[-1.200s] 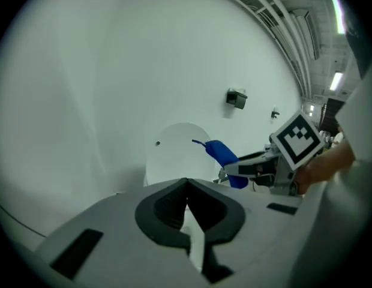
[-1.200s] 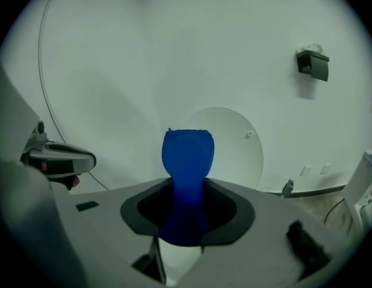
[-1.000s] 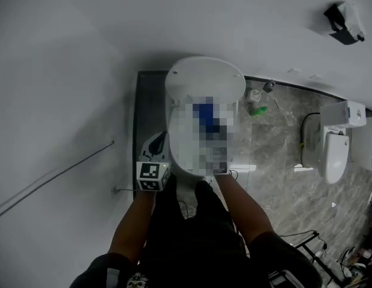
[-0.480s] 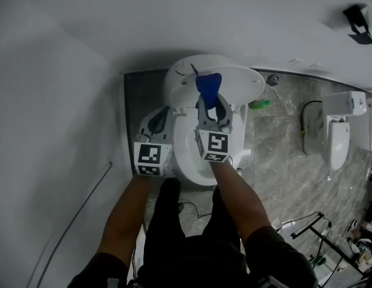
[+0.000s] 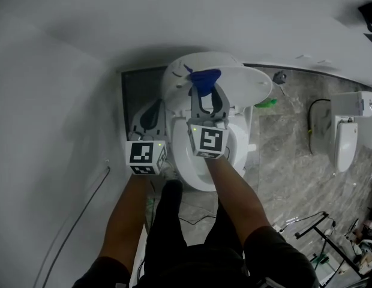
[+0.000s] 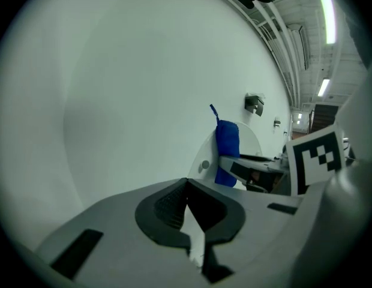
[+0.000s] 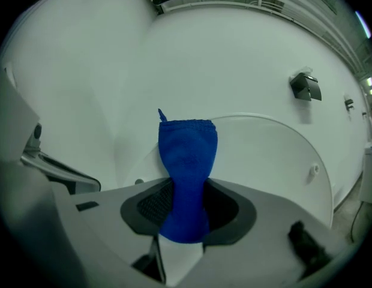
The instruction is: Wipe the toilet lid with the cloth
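Note:
A white toilet stands against the wall with its lid (image 5: 240, 80) raised; the lid's inner face (image 7: 264, 155) fills the right gripper view. My right gripper (image 5: 205, 93) is shut on a blue cloth (image 5: 204, 80), which stands bunched up from the jaws (image 7: 187, 167) close in front of the lid. The cloth (image 6: 227, 152) also shows in the left gripper view, next to the lid's edge (image 6: 204, 161). My left gripper (image 5: 151, 114) hangs beside the bowl's left side, shut with nothing between its jaws (image 6: 187, 212).
The toilet bowl rim (image 5: 180, 155) lies below both arms. A white wall (image 5: 66, 71) runs close on the left. A second toilet (image 5: 345, 140) stands at the right, a green item (image 5: 265, 104) lies on the marble floor, and cables (image 5: 294, 224) trail near my legs.
Both grippers have moved forward towards the raised lid. The blue cloth now sits right at the lid's inner face, and the left gripper has dropped a little beside the bowl.

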A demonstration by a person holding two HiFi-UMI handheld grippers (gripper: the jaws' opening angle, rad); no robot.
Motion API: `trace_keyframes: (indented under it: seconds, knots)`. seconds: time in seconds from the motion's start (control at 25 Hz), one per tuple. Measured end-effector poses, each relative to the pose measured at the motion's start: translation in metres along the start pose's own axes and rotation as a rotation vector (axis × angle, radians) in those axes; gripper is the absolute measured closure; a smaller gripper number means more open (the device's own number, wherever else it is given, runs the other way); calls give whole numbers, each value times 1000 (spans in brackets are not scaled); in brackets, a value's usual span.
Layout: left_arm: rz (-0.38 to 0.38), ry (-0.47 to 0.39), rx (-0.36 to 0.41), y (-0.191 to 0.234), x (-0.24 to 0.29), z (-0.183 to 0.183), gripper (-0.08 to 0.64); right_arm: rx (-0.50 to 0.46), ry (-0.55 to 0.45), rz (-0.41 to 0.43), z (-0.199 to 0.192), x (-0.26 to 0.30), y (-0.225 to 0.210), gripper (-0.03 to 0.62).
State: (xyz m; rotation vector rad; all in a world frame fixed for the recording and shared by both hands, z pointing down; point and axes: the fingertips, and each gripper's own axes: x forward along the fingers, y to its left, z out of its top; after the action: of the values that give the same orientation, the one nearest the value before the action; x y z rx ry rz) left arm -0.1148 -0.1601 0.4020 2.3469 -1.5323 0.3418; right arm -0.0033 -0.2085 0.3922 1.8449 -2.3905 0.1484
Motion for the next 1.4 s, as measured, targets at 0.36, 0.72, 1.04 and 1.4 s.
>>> trace_keyframes:
  seconds: [0.36,0.72,1.04,1.4]
  knots:
    - [-25,9,19,-25,17,1,554,-9,-14,-81,13,-3,-45,456]
    - [-88,5,-11,-84,21,-7,554,-25,-11,-224,4,-22,-141,456]
    - [-80,1,-23,-97,21,-16,554,-71,-9,-207,4,-39,-136,456]
    - [4,30,-49,-41,-18,-45,554,-58,131,48,-60,-46,7,456]
